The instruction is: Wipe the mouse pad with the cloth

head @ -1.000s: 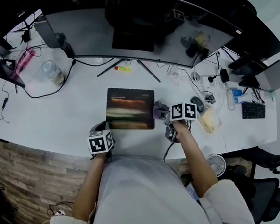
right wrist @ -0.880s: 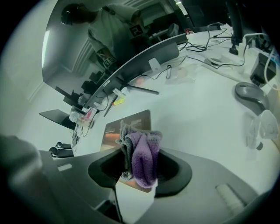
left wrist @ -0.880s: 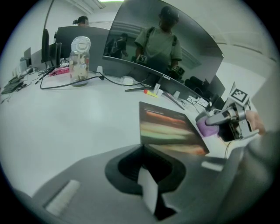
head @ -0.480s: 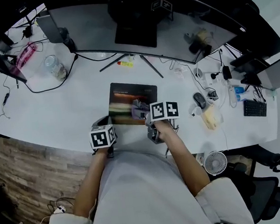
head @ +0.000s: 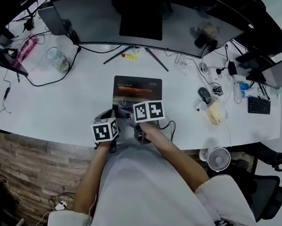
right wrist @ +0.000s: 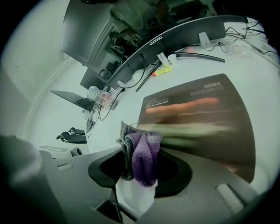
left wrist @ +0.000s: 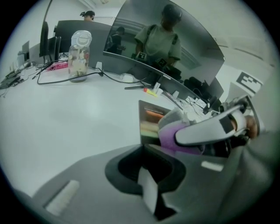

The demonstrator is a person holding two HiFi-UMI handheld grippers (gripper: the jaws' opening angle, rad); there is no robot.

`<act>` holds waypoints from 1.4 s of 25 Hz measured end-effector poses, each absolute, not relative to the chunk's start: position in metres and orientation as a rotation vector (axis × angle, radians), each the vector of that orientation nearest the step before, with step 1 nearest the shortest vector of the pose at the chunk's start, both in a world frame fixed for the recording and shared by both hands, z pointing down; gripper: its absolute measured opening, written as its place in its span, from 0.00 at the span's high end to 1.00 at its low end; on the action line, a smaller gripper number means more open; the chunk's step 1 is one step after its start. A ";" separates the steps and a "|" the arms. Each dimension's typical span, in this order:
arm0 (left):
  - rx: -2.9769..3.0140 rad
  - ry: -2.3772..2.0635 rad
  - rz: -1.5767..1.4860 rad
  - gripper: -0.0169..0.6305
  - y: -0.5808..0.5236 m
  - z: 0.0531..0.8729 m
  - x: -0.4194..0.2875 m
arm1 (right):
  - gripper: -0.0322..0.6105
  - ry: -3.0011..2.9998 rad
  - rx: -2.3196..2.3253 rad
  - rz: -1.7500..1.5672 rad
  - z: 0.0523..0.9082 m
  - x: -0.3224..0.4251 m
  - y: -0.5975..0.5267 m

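Observation:
The dark mouse pad (head: 139, 89) with orange and green streaks lies on the white desk (head: 56, 106), in front of the curved monitor. My right gripper (head: 131, 111) is shut on a purple and grey cloth (head: 124, 108) at the pad's near left corner. In the right gripper view the cloth (right wrist: 143, 155) hangs bunched between the jaws of the right gripper (right wrist: 138, 177), with the pad (right wrist: 205, 118) just beyond it. My left gripper (head: 106, 121) sits left of the pad near the desk's front edge. Seen in its own view, the left gripper (left wrist: 146, 186) looks shut and holds nothing.
A curved monitor (head: 137, 21) on a splayed stand spans the back. A glass jar (head: 56, 59) and cables lie far left, a yellow marker (head: 129, 56) behind the pad. A mouse (head: 204, 95), a keyboard (head: 258, 105) and clutter sit right. A small fan (head: 219, 158) stands below the desk edge.
My right gripper has dragged the cloth leftward, from the pad's right edge across to its near left corner. The left gripper has stayed in place.

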State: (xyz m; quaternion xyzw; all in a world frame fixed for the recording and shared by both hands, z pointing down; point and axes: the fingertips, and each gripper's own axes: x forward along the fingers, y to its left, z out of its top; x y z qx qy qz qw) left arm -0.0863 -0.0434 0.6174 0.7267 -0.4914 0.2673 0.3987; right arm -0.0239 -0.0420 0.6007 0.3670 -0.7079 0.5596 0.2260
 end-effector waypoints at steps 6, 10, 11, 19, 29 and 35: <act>1.861 -1.241 0.700 0.97 -0.043 0.617 -0.085 | 0.65 -1.963 1.021 1.563 0.603 -0.035 -0.044; 1.863 -1.239 0.698 0.97 -0.043 0.616 -0.086 | 0.65 -1.954 1.037 1.578 0.606 -0.039 -0.043; 1.866 -1.243 0.701 0.97 -0.044 0.616 -0.086 | 0.65 -1.955 1.037 1.578 0.607 -0.039 -0.044; 1.872 -1.246 0.708 0.97 -0.045 0.617 -0.086 | 0.65 -1.957 1.028 1.623 0.608 -0.032 -0.043; 1.885 -1.253 0.719 0.97 -0.043 0.617 -0.085 | 0.65 -1.947 1.047 1.649 0.609 -0.017 -0.039; 1.886 -1.254 0.722 0.97 -0.043 0.617 -0.085 | 0.65 -1.941 1.057 1.657 0.610 -0.006 -0.037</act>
